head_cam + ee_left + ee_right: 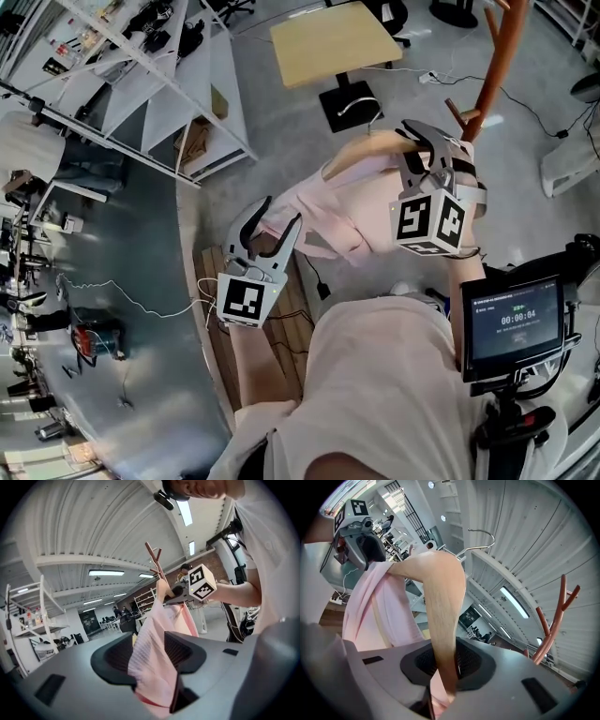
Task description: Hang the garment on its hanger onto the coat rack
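A pale pink garment [328,211] hangs on a wooden hanger [370,145], held up in the air between my two grippers. My right gripper [419,141] is shut on one arm of the hanger [440,602], whose metal hook [483,537] points up and away. My left gripper [279,216] is lower and to the left, shut on a fold of the garment [150,656]. The orange-brown coat rack [497,56] stands just beyond the right gripper; its forked pegs [557,620] show at the right of the right gripper view, apart from the hook.
A light wooden table [333,39] stands behind the rack, and a white shelf unit [178,84] is at the back left. A wooden pallet [281,323] lies below the left gripper. A timer screen [511,323] sits at my right side. Cables trail over the floor.
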### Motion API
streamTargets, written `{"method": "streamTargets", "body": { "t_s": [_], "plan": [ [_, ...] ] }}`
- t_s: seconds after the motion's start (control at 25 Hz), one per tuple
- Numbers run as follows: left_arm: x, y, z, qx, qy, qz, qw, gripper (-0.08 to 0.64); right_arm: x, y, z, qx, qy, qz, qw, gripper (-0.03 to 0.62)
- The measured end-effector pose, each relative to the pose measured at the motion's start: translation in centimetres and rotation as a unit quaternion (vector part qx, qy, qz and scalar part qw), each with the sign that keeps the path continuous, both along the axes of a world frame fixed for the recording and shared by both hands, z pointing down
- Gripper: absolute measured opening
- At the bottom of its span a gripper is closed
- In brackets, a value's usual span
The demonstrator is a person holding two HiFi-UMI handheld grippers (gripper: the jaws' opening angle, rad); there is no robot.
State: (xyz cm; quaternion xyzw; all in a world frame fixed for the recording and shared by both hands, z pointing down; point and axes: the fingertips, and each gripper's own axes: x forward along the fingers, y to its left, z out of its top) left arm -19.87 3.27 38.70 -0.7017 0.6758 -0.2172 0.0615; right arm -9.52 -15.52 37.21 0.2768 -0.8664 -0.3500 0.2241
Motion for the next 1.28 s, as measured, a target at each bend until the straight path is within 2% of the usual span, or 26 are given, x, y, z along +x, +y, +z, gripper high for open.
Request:
{"method": "streamTargets", "body": {
  "t_s": [0.08, 0.16, 0.28, 0.48, 0.76, 0.96, 1.16, 1.28],
  "plan": [
    [-0.6, -1.0, 0.2, -0.007, -0.018, 0.003, 0.9998, 0.198, -0.1, -0.4, 0.1, 0.001, 0.002, 0.008, 1.000, 0.072],
    [-1.5, -2.3, -0.5, -0.001, -0.012, 0.008, 0.9999, 0.198, -0.3, -1.1, -0.3, 0.002, 0.002, 0.016, 1.000, 0.072],
    [-2.6, -3.8, -1.1, -0.006, 0.003, 0.036, 0.9993, 0.198, -0.7, -1.6, -1.0, 0.002, 0.001, 0.033, 0.999, 0.072],
    [-3.4, -6.4, -0.9, -0.031, -0.050, 0.093, 0.9939, 0.199, -0.4, -2.5, -1.4, 0.006, 0.002, 0.069, 0.998, 0.072],
    [-2.9, -10.0, -1.9, -0.017, -0.066, 0.146, 0.9869, 0.198, 1.3, -3.8, -2.3, 0.015, 0.000, 0.115, 0.993, 0.072],
    [-1.3, -11.7, -3.0, -0.010, -0.084, 0.201, 0.9760, 0.198, 2.8, -4.1, -4.1, 0.031, -0.003, 0.137, 0.990, 0.072],
    [1.2, -13.8, -4.3, -0.004, -0.086, 0.242, 0.9664, 0.195, 6.1, -5.0, -5.9, 0.044, -0.004, 0.175, 0.984, 0.072],
    [3.3, -14.4, -5.1, -0.005, -0.112, 0.269, 0.9565, 0.157, 8.1, -5.3, -7.3, 0.057, -0.005, 0.193, 0.979, 0.072]
  ]
}}
